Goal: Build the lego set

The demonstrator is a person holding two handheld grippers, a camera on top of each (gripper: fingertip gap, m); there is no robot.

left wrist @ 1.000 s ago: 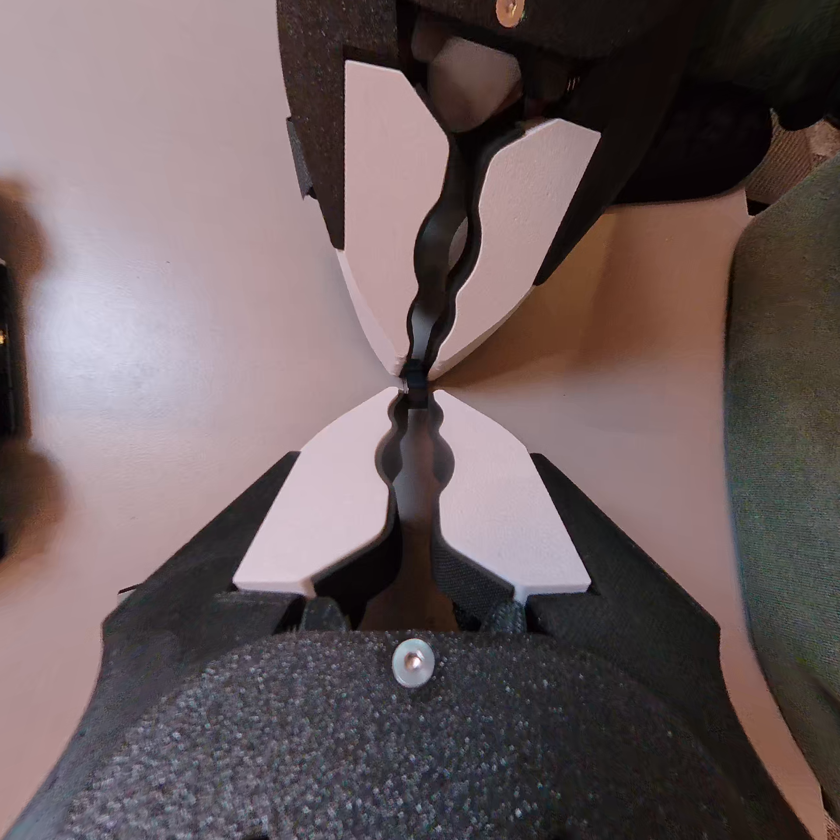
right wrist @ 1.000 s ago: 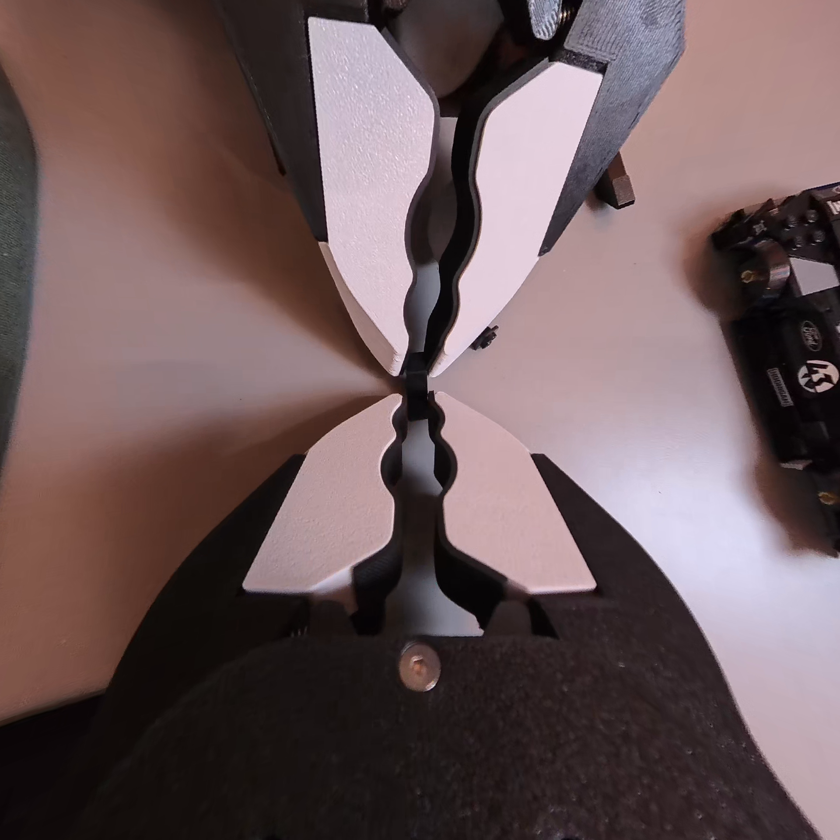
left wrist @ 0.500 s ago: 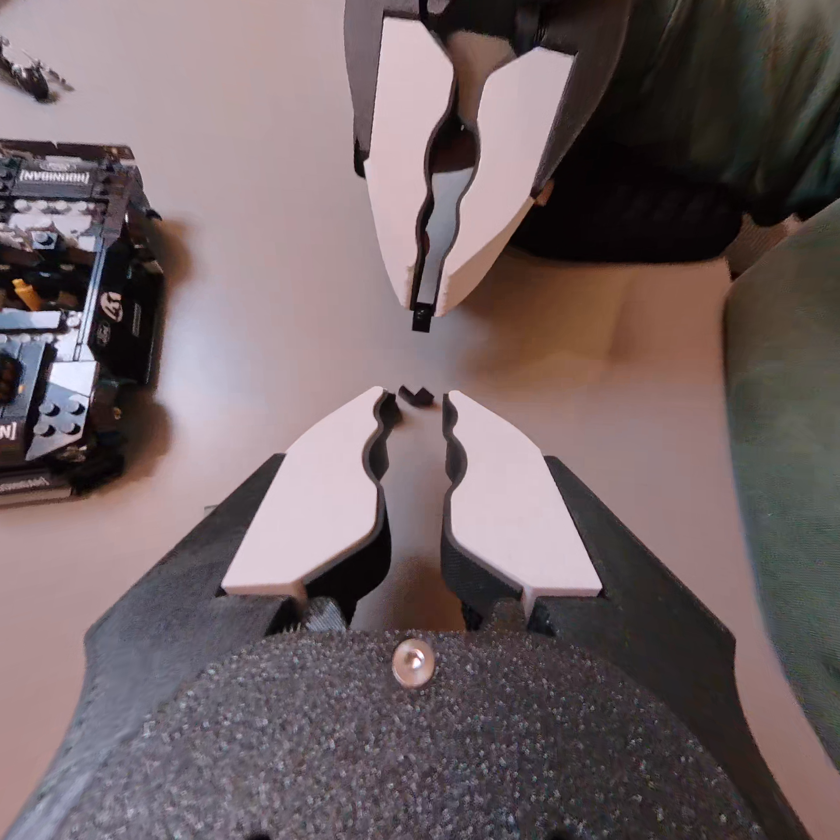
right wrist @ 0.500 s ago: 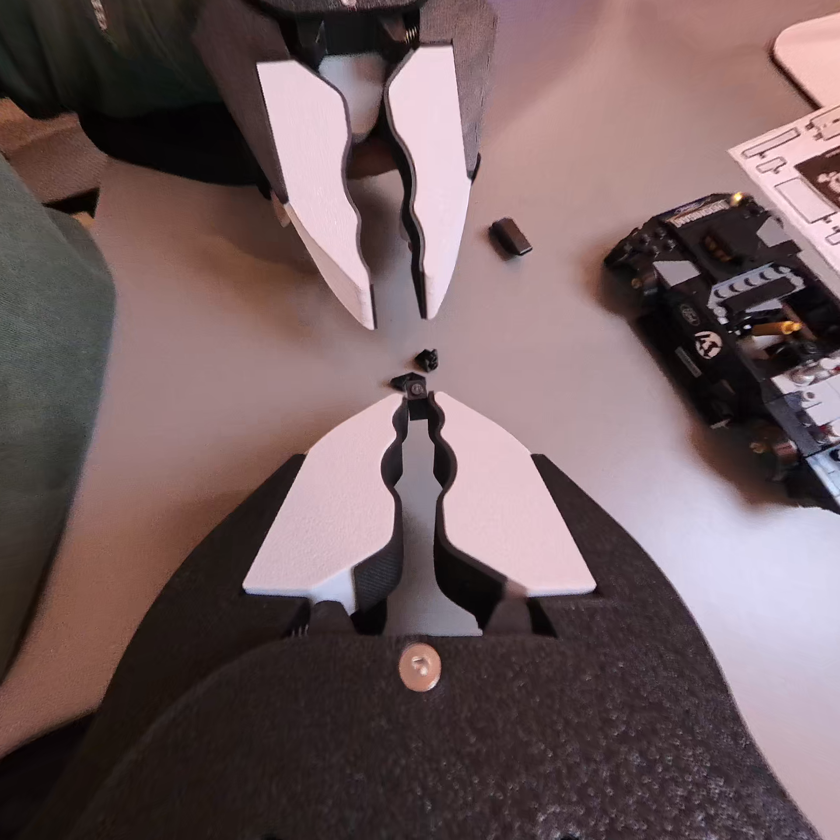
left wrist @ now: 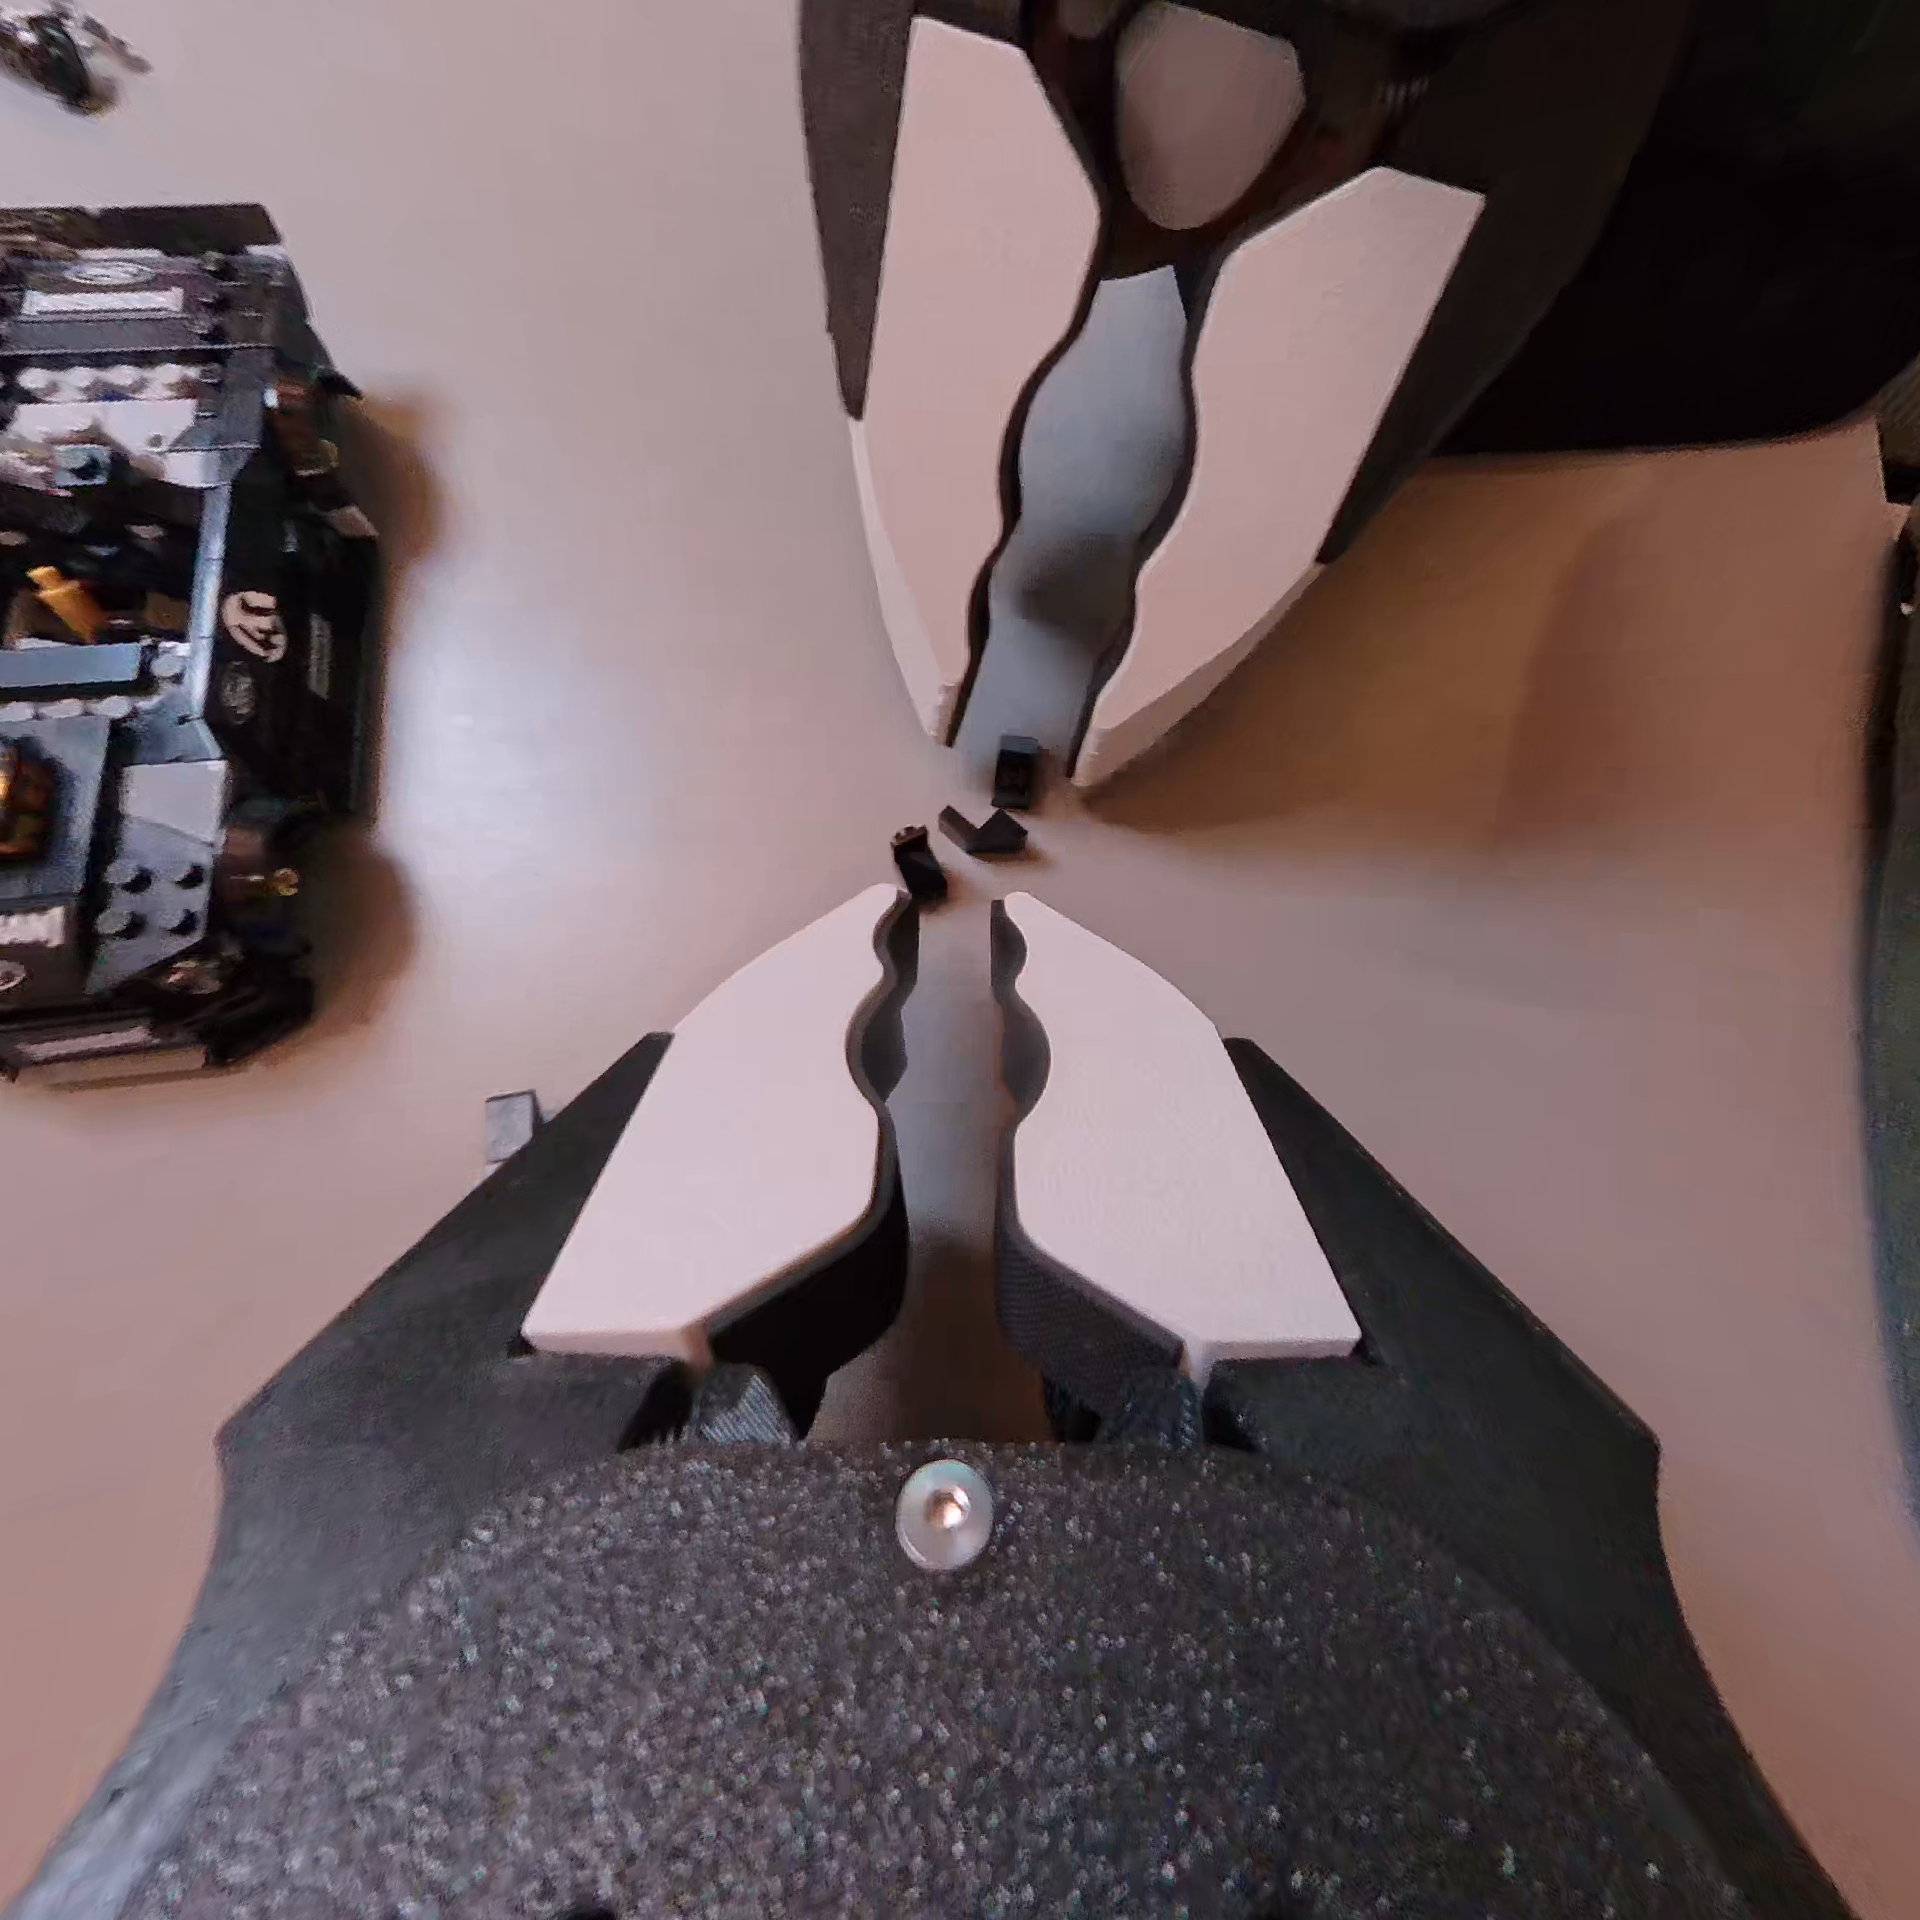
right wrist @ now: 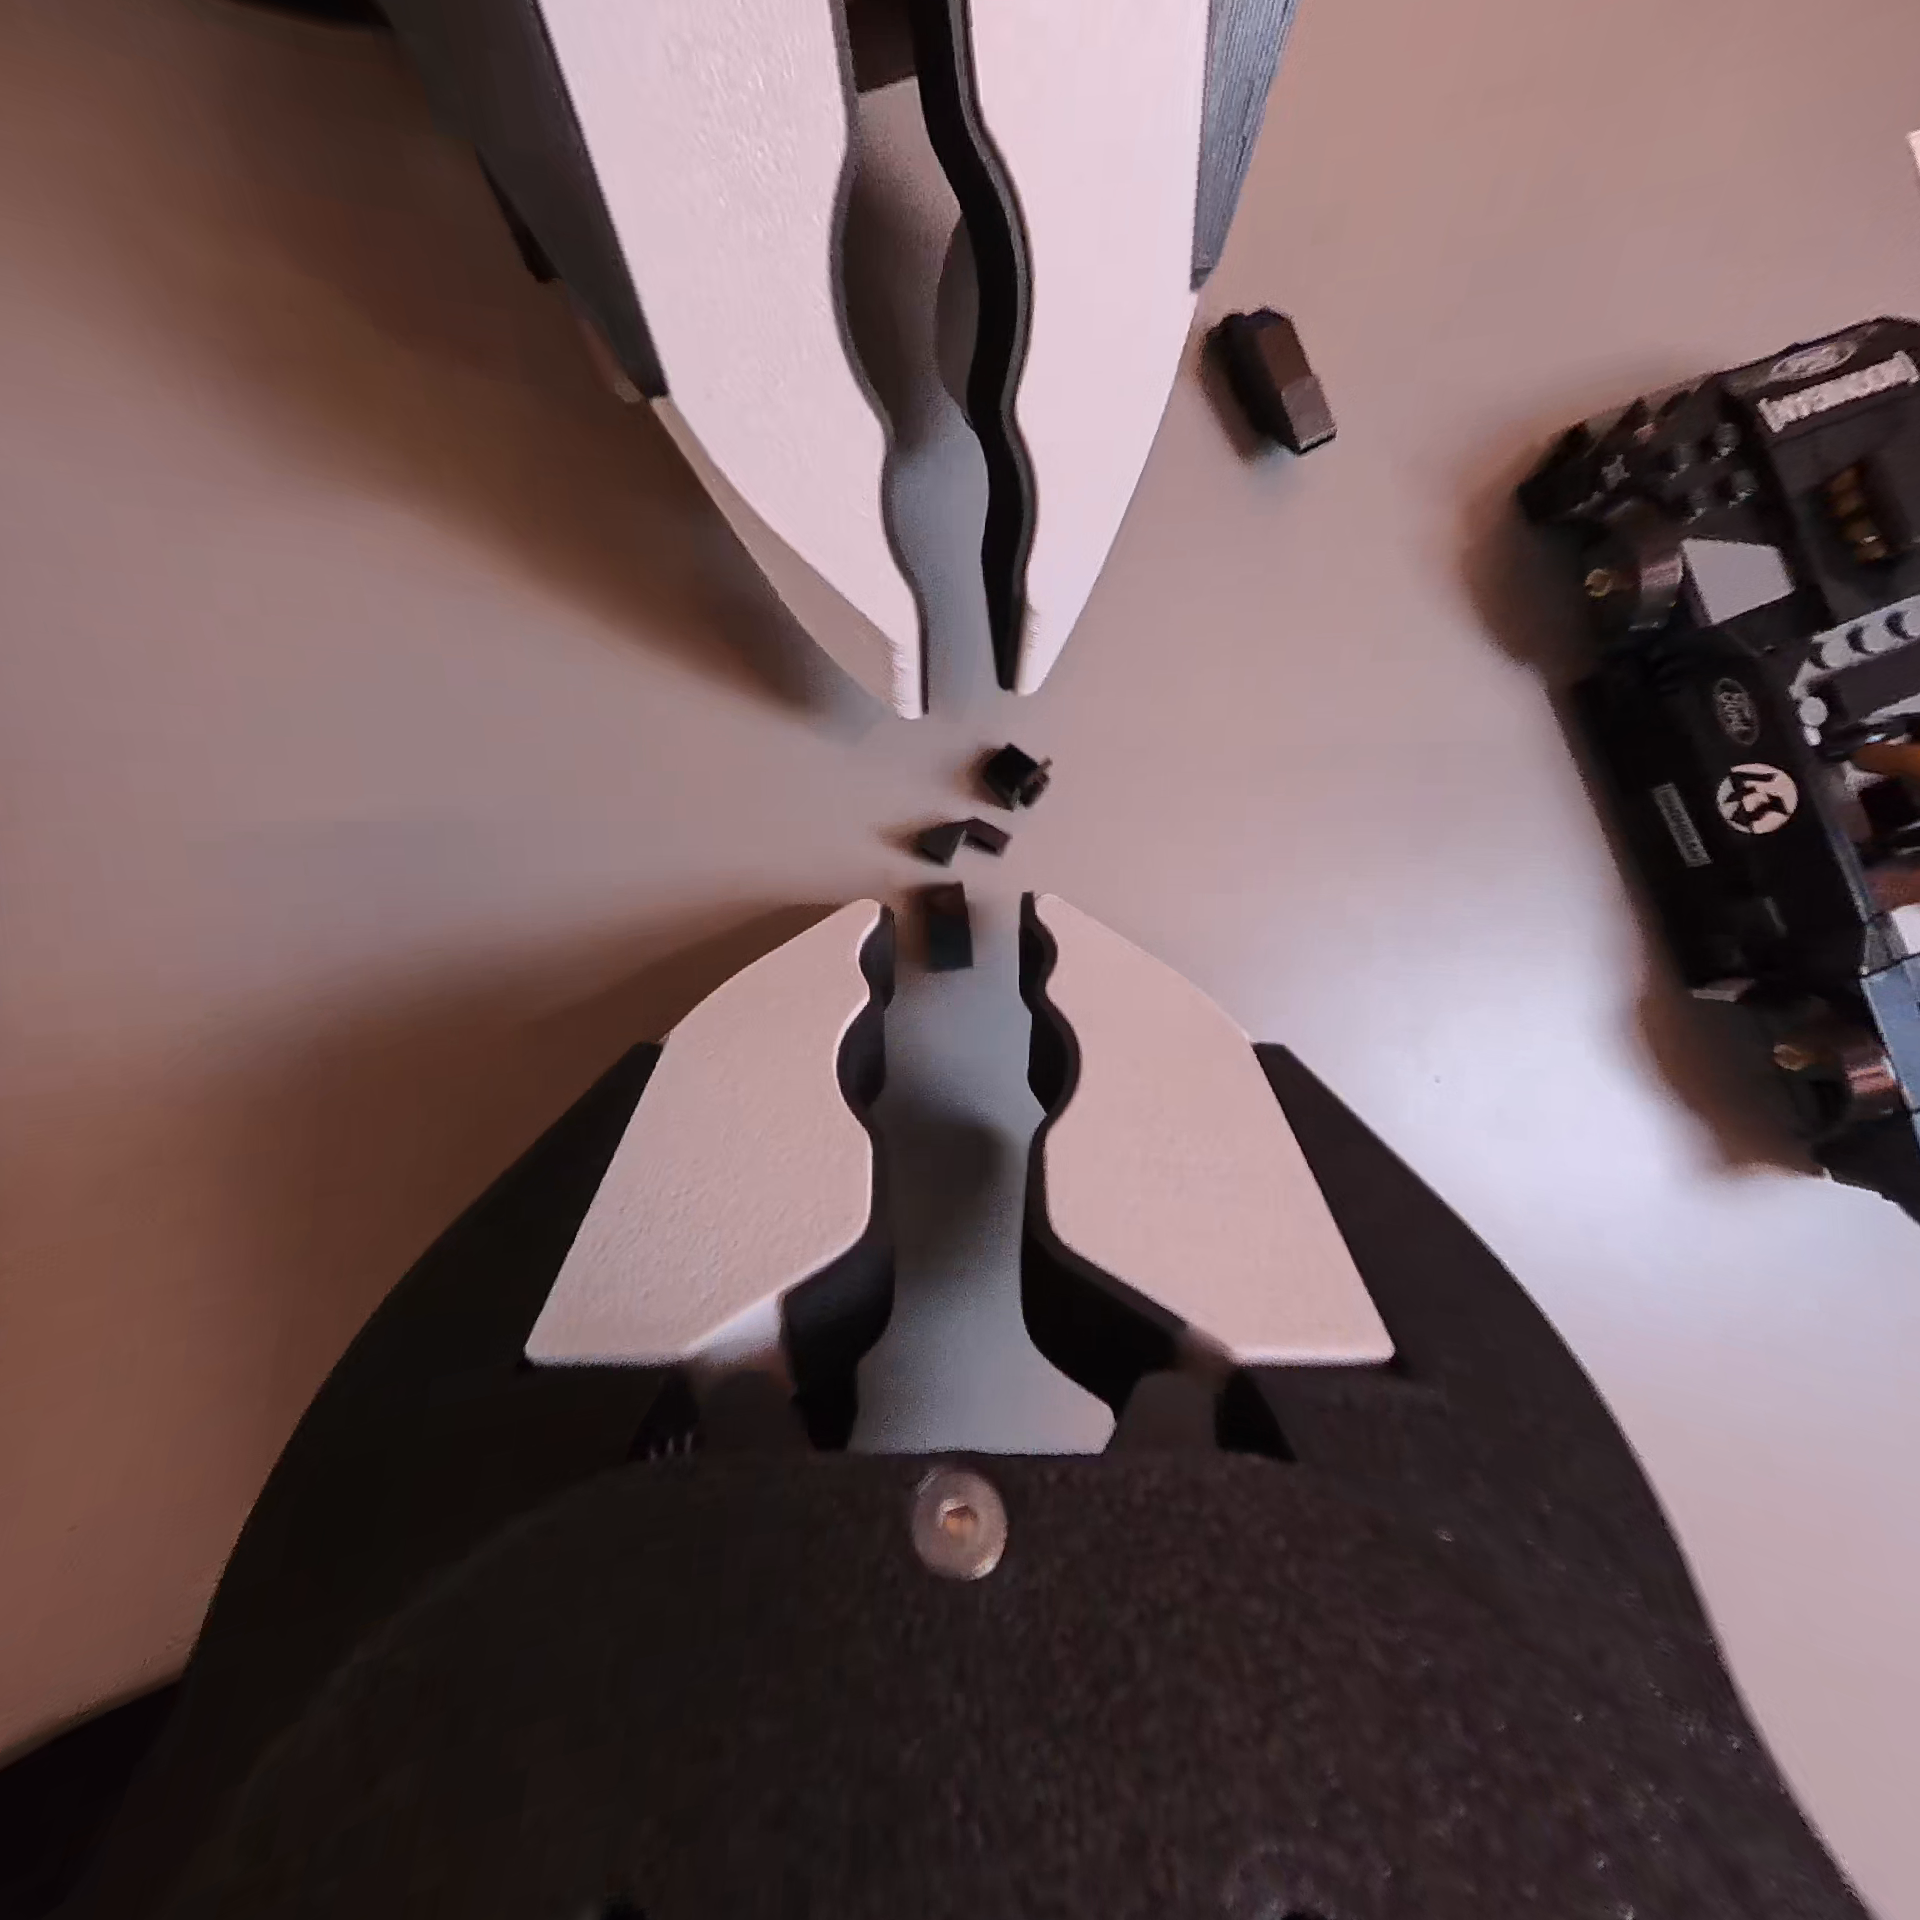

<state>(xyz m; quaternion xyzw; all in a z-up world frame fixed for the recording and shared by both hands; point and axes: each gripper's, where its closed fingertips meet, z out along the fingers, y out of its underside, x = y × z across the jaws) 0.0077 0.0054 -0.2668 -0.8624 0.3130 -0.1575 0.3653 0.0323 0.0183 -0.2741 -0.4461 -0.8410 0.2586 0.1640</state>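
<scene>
My right gripper [right wrist: 951, 909], parted and empty, is facing my equally empty left gripper [left wrist: 945, 902]; three tiny black plastic bricks [right wrist: 961, 836] are lying between us, nearest mine.

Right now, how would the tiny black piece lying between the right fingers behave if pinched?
The tiny black piece looks rigid and very light. The fingers dwarf it, so it could easily slip or pop out. Lying loose on the smooth table, it would probably skid if nudged.

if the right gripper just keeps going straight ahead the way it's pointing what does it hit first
Probably the small black piece lying between the right gripper fingers' tips, then two more black pieces, then the left gripper facing it. Depth is unclear.
</scene>
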